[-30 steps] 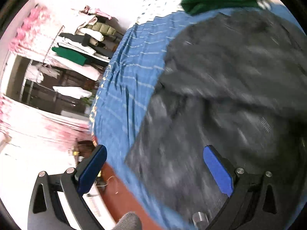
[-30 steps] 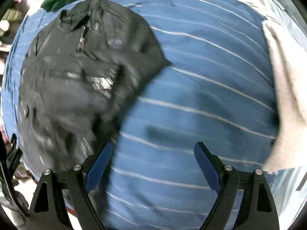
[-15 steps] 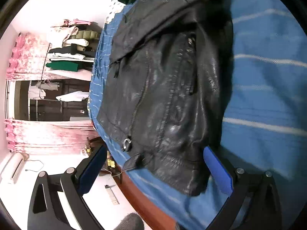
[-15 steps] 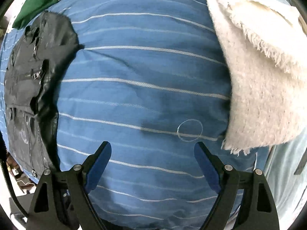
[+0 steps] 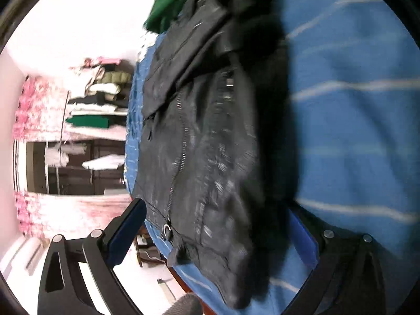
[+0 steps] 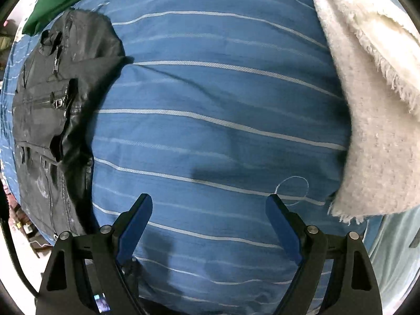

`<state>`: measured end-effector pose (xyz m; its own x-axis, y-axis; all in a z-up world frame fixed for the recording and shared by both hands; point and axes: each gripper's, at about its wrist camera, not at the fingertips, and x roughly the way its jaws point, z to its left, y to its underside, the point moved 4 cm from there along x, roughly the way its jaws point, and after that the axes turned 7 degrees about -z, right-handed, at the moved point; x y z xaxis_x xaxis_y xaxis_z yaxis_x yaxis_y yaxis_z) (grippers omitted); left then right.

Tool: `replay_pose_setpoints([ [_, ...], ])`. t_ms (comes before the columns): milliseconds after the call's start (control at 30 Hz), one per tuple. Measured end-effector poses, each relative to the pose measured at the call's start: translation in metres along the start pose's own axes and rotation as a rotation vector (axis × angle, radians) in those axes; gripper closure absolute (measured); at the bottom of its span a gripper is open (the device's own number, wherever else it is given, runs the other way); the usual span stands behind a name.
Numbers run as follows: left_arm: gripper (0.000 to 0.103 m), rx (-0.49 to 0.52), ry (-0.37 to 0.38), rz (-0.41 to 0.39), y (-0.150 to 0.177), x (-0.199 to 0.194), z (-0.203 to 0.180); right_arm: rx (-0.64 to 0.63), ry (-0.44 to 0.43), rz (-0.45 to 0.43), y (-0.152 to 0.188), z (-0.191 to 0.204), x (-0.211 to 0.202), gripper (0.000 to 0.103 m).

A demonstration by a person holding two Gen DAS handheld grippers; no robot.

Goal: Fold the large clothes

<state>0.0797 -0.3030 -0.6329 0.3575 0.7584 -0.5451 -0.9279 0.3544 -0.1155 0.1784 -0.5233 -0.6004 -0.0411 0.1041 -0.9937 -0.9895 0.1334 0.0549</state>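
Black jacket (image 5: 210,136) lies on the bed (image 5: 354,136), blue striped cover, w/ its hem right ahead of the left hand-held gripper (image 5: 218,236), between the wide-spread fingers, nothing held. Right hand-held gripper (image 6: 210,225) also wide, empty, over bare cover; jacket off to its left, cream fleece blanket (image 6: 378,131) to its right. Step looks like lining up a fold or moving on to the next item, can't tell which. Next prob. needs a hem or edge pinch. Only left view shows the shelves of folded clothes (image 5: 97,99); only right shows the blanket. Green garment (image 6: 60,2) beyond the jacket in both.
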Motion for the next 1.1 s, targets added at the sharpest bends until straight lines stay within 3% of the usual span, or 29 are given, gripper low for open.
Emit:
replay_pose_setpoints([
  [100, 0.000, -0.057, -0.067, 0.057, -0.008, 0.023, 0.017, 0.003, 0.002, -0.016, -0.001, -0.013, -0.003, 0.014],
  [200, 0.000, -0.139, -0.050, 0.126, -0.012, 0.041, 0.030, 0.018, -0.012, -0.015, -0.007, -0.021, 0.003, 0.014],
  [267, 0.002, -0.166, -0.049, 0.137, -0.013, 0.044, 0.035, 0.039, -0.070, -0.013, -0.017, -0.020, 0.010, 0.014],
  [333, 0.029, -0.221, 0.003, 0.136, -0.012, 0.042, 0.043, 0.074, -0.199, -0.018, -0.026, -0.017, 0.016, 0.014],
  [367, 0.062, -0.258, 0.063, 0.134, -0.011, 0.040, 0.046, 0.099, -0.304, -0.018, -0.032, -0.012, 0.021, 0.014],
  [467, 0.072, -0.337, 0.148, 0.120, -0.012, 0.036, 0.065, 0.144, -0.591, -0.014, -0.047, 0.008, 0.033, 0.013],
  [567, 0.077, -0.357, 0.177, 0.089, -0.013, 0.038, 0.085, 0.208, -0.837, 0.006, -0.067, 0.033, 0.047, 0.013],
  [667, 0.078, -0.359, 0.209, 0.068, -0.017, 0.037, 0.097, 0.252, -0.961, 0.052, -0.080, 0.067, 0.072, 0.013],
  [733, 0.078, -0.354, 0.231, 0.054, -0.018, 0.035, 0.103, 0.275, -0.983, 0.094, -0.087, 0.085, 0.092, 0.015],
  [767, 0.079, -0.350, 0.234, 0.049, -0.019, 0.033, 0.104, 0.298, -0.987, 0.091, -0.089, 0.095, 0.098, 0.042],
  [800, 0.080, -0.347, 0.248, 0.036, -0.019, 0.031, 0.108, 0.306, -0.977, 0.089, -0.093, 0.100, 0.099, 0.059],
  [867, 0.080, -0.348, 0.281, 0.031, -0.020, 0.029, 0.114, 0.324, -0.938, 0.054, -0.091, 0.115, 0.094, 0.071],
  [1100, 0.078, -0.458, 0.473, 0.068, -0.010, 0.048, 0.182, 0.193, -0.844, -0.052, -0.088, 0.170, -0.006, 0.076],
])
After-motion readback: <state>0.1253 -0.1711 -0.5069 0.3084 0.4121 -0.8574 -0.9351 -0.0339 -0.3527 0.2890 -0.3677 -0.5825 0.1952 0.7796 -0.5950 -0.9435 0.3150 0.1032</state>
